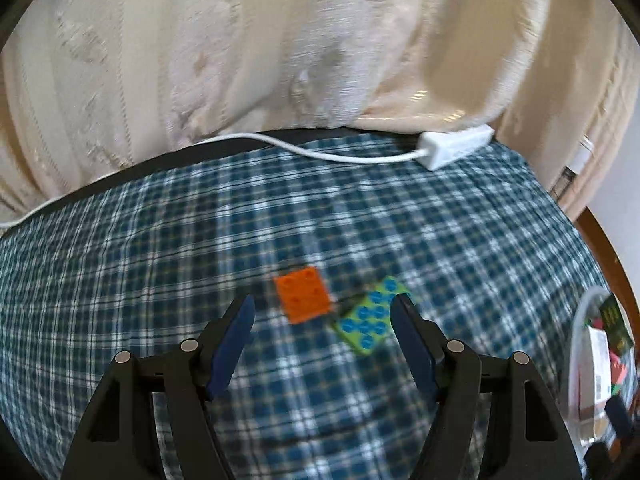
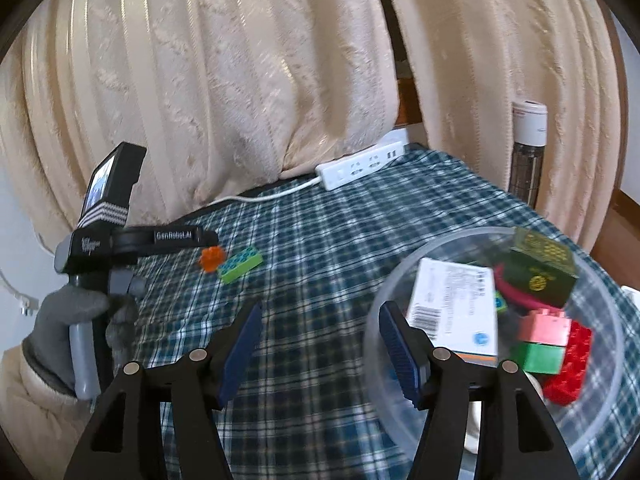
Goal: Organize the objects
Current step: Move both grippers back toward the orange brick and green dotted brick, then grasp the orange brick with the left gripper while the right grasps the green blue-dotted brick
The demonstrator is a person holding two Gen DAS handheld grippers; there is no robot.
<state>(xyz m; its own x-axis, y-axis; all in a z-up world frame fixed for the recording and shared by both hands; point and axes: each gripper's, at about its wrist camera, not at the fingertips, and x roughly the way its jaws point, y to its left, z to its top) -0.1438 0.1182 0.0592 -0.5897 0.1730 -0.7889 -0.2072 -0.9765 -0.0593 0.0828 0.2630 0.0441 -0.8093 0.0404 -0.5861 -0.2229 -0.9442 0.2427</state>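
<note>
The left gripper (image 1: 323,314) hung over the checked blue-and-white cloth (image 1: 160,264) with its jaws spread wide and nothing between them. Just ahead of its fingertips lay two toy bricks on the cloth: an orange brick (image 1: 304,294), square with four studs on top, and a flat green brick (image 1: 370,320) carrying rows of blue studs. The two lay just beside each other, corner to corner; the blur hid whether they touched. In the right wrist view the same pair sat near the tip of the left gripper, which a grey-gloved hand (image 2: 76,312) held by its handle.

The right gripper (image 2: 320,320) was also released, its jaws empty and parted, above the cloth beside a clear plastic bowl (image 2: 600,300). Inside the bowl lay a white carton (image 2: 456,308) with a barcode, a dark green box (image 2: 540,272) with gold print, a pink brick (image 2: 546,326) stacked on a green one (image 2: 538,356), and a red brick (image 2: 572,368) against them.

A white power strip (image 2: 360,164) rested at the far edge of the counter, below cream curtains (image 2: 200,80).
</note>
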